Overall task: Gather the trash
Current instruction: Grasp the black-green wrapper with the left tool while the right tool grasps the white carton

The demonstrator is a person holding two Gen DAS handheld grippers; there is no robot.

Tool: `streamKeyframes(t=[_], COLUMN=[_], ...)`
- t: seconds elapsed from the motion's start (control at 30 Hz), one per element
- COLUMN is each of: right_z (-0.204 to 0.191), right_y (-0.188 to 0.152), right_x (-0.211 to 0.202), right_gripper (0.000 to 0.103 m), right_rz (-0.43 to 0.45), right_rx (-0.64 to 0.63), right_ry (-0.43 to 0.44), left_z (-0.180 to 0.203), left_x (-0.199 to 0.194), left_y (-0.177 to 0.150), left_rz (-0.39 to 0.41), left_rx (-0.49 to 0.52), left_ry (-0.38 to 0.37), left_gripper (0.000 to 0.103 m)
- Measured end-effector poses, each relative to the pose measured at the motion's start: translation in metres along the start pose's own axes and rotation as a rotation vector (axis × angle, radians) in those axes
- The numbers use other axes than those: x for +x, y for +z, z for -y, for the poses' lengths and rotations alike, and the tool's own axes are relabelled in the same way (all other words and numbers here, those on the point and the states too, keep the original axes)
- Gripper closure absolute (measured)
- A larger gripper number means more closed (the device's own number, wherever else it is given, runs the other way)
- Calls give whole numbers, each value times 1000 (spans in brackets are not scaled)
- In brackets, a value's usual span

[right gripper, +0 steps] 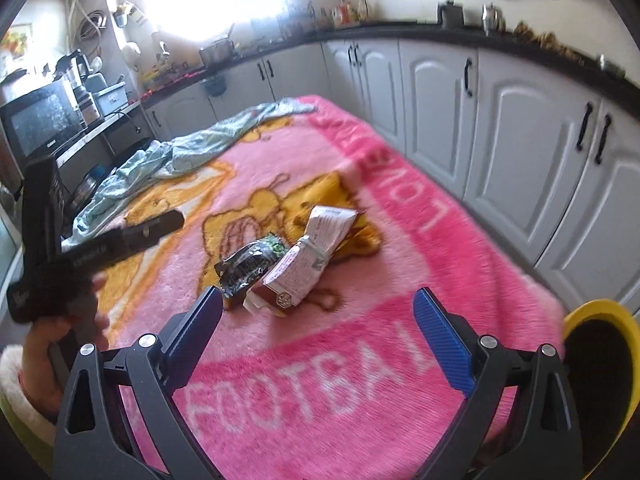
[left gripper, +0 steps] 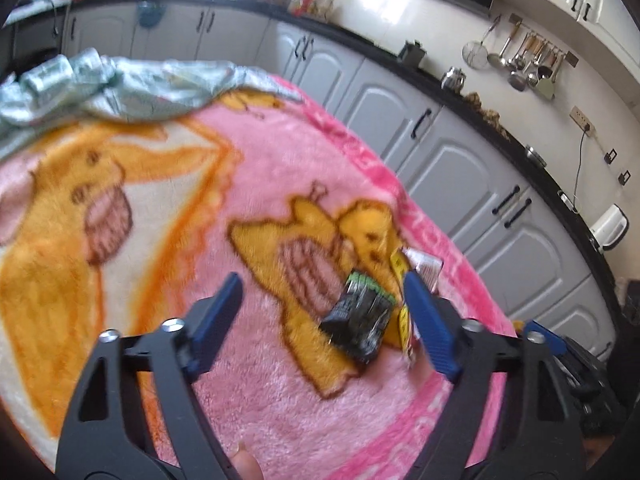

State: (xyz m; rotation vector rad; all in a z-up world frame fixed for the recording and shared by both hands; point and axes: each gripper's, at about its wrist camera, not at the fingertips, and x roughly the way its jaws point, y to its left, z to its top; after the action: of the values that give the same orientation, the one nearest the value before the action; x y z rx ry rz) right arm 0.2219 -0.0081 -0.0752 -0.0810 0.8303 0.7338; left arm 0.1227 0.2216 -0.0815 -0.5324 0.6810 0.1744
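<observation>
Both grippers over the trash on the pink blanket (right gripper: 460, 240), nothing gripped.
Left gripper (left gripper: 324, 296): jaws apart, empty; black-green wrapper (left gripper: 358, 320) lower centre, near its right finger; right gripper (right gripper: 316, 312): jaws wide, empty; white printed carton (right gripper: 308, 268) mid-frame touching that wrapper (right gripper: 248, 266); yellow bin (right gripper: 600, 384) at lower right edge.

A crumpled black wrapper with green print (right gripper: 250, 266) lay on the pink blanket. Just beside it, touching, lay a flattened white-and-brown printed carton (right gripper: 308, 264), torn open
</observation>
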Motion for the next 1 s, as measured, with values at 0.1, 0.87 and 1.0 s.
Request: streamKeyframes(t=[0.1,0.87,1.0], right_z=[2,47,47], right_y=[6,15,9], right_x=[24,75,66], right_gripper=[10,68,69], right_rz=[-45,-170,-157], right_rx=[44,192,148], right_ry=[23,124,90], left_z=[-13,18,22], left_x=[13,61,56], left_y=[-6,-27,-27], left_rz=[-68,-219,-204], left_rx=[-49,61,77], left_ry=[-57,-112,-124], left_gripper=[50,89,92])
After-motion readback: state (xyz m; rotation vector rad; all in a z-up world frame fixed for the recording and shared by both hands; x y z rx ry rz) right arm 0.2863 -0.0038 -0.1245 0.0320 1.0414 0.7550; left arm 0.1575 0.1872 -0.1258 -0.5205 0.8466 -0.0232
